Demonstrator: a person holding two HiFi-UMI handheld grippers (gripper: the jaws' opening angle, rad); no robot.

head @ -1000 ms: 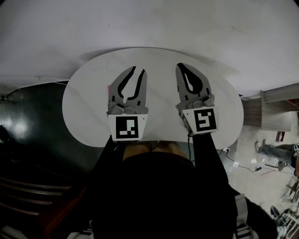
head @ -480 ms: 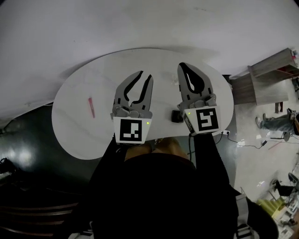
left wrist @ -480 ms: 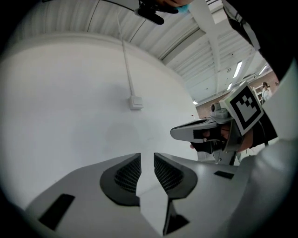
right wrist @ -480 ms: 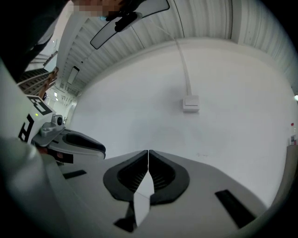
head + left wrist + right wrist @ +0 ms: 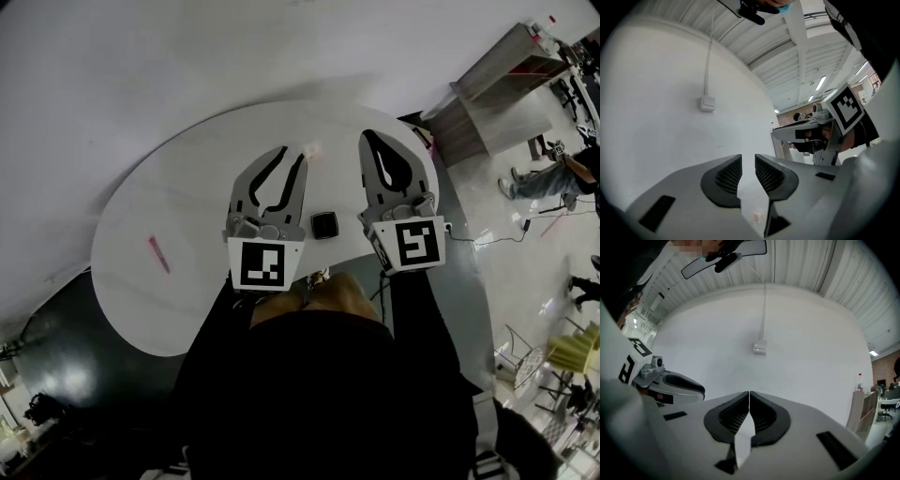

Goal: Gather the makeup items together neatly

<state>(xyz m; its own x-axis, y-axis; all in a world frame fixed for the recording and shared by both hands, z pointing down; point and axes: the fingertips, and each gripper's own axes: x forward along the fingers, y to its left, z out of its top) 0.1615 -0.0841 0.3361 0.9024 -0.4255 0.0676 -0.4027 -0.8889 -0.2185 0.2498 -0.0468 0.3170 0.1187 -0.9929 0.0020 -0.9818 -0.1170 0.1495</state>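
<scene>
A white oval table [image 5: 187, 206] lies below me. On it, a small black square compact [image 5: 323, 225] sits between my two grippers. A pink stick [image 5: 157, 254] lies far left, and a small pale pink item [image 5: 312, 148] rests just beyond the left jaws; in the left gripper view it is the pale item [image 5: 757, 216]. My left gripper [image 5: 292, 155] [image 5: 748, 172] hovers level, jaws slightly apart, nothing between them. My right gripper [image 5: 366, 135] [image 5: 749, 401] is shut and empty.
The white wall close behind the table carries a small box with a cable [image 5: 759, 348] [image 5: 707, 103]. A wooden shelf unit [image 5: 497, 89] stands at the upper right, a person [image 5: 548, 173] beyond it. Dark floor [image 5: 56, 375] lies to the left.
The view has swung right along the table. The pink stick and then the black compact came into sight; the compact now lies between the grippers. Both jaws kept their setting.
</scene>
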